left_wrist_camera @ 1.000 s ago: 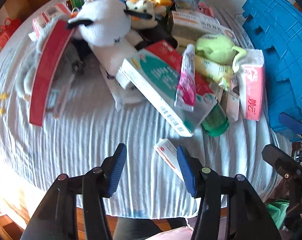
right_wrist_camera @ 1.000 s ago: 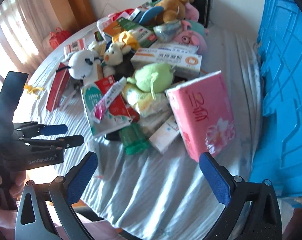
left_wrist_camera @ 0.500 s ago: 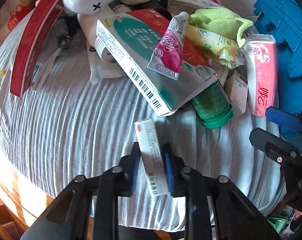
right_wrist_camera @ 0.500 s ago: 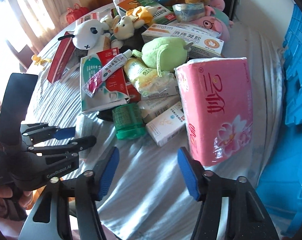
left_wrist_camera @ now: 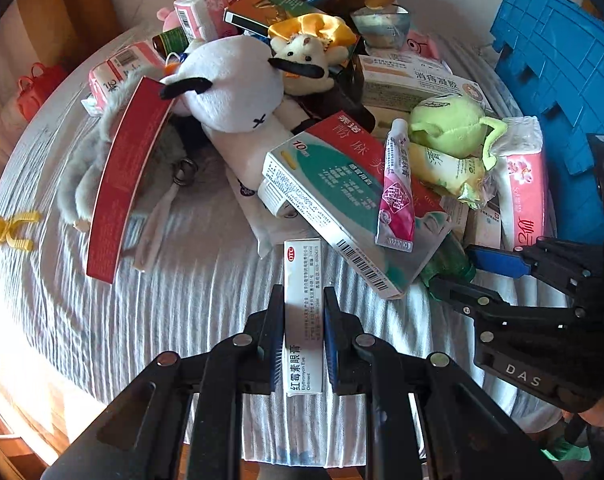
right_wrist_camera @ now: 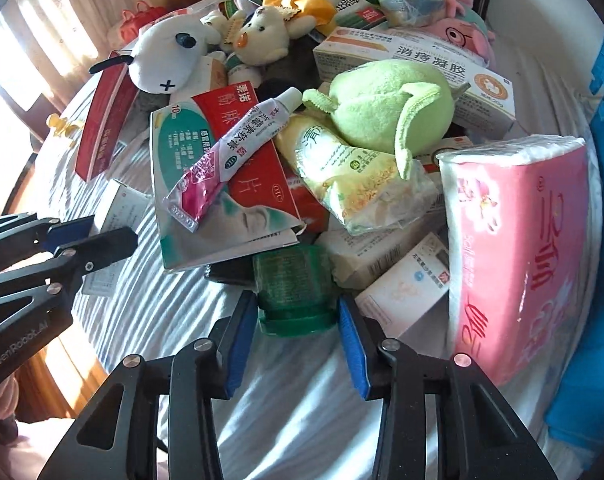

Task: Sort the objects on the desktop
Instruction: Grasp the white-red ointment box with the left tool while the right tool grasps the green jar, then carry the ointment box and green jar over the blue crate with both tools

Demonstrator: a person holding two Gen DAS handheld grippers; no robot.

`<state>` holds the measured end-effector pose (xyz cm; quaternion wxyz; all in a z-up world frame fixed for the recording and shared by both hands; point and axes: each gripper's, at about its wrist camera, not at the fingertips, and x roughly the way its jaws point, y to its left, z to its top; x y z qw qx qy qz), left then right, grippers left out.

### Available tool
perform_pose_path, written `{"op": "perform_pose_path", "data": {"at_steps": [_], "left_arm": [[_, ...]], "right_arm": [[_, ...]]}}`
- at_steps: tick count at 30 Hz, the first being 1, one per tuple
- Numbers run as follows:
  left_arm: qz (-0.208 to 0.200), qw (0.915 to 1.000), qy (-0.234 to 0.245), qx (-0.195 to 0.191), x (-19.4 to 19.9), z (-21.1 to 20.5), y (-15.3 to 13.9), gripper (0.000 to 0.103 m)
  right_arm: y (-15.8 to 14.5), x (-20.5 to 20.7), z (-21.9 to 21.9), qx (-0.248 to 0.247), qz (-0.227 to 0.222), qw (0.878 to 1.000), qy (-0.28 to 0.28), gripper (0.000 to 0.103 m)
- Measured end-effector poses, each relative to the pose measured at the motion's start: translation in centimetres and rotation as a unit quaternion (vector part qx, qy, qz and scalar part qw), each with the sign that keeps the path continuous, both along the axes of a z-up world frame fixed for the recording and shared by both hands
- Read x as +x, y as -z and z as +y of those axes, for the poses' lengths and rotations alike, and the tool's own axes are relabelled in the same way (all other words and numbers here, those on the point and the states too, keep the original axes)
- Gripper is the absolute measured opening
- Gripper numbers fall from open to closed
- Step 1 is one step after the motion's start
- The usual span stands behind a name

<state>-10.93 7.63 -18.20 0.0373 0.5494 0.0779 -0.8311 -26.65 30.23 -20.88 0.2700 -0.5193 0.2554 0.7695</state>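
Observation:
My left gripper [left_wrist_camera: 303, 320] is shut on a slim white ointment box [left_wrist_camera: 303, 280], held just above the striped cloth. It also shows at the left edge of the right wrist view as the left gripper [right_wrist_camera: 81, 240]. My right gripper [right_wrist_camera: 297, 320] points down at the front of the pile, and its jaws are closing. The cap end of a green bottle [right_wrist_camera: 293, 280] lies between the blue pads [right_wrist_camera: 241, 332], which stand close to its sides. That bottle pokes out from under a red and green medicine box [right_wrist_camera: 221, 184] with a pink tube [right_wrist_camera: 229, 152] on top.
A heap of soft toys and boxes covers the round table [left_wrist_camera: 161, 300]: a white plush [left_wrist_camera: 229, 88], a green plush [right_wrist_camera: 386, 100], a pink tissue pack [right_wrist_camera: 522, 248], a long red box [left_wrist_camera: 121, 180]. A blue crate [left_wrist_camera: 562, 80] stands at the right.
The left gripper shut on the white box and lifted it off the cloth. The right gripper came down to the green bottle, its jaws narrowing from wide open to either side of the cap.

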Motion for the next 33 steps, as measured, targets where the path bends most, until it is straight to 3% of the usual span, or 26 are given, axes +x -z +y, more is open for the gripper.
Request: {"op": "perform_pose_path", "data": {"at_steps": [8,11,13,18,22,27,33], "left_arm": [[0.013,0.9995,0.027,0.002,-2.0,-2.4,-0.8,0.017],[0.031,0.9989,0.036,-0.003,-2.1,-2.9,-2.1,0.017],[0.049,0.9978,0.042,-0.014,-4.0,-1.5,-3.0,0.017],[0.102,0.9921,0.063,-0.037,-4.4,-0.7,-6.8,0.017],[0.154,0.9835,0.084,-0.046,-5.8,0.6,-10.6,0.017],[0.209,0.9724,0.09,-0.049,-7.7,3.0,-15.9,0.017],[0.254,0.9571,0.128,-0.055,-9.2,7.4,-20.2,0.017]], "right_arm": [[0.2,-0.9,0.2,-0.008,-0.009,1.0,0.026,0.041],[-1.1,-0.3,-0.2,-0.007,0.0,0.999,0.04,0.041],[-2.9,0.5,-0.5,-0.002,0.02,0.999,0.046,0.041],[-8.1,2.4,-0.5,0.036,0.061,0.995,0.069,0.041],[-13.0,2.3,0.5,0.09,0.092,0.989,0.08,0.041],[-20.8,3.9,0.9,0.175,0.122,0.971,0.109,0.041],[-26.6,7.6,2.5,0.238,0.137,0.95,0.151,0.041]]}}
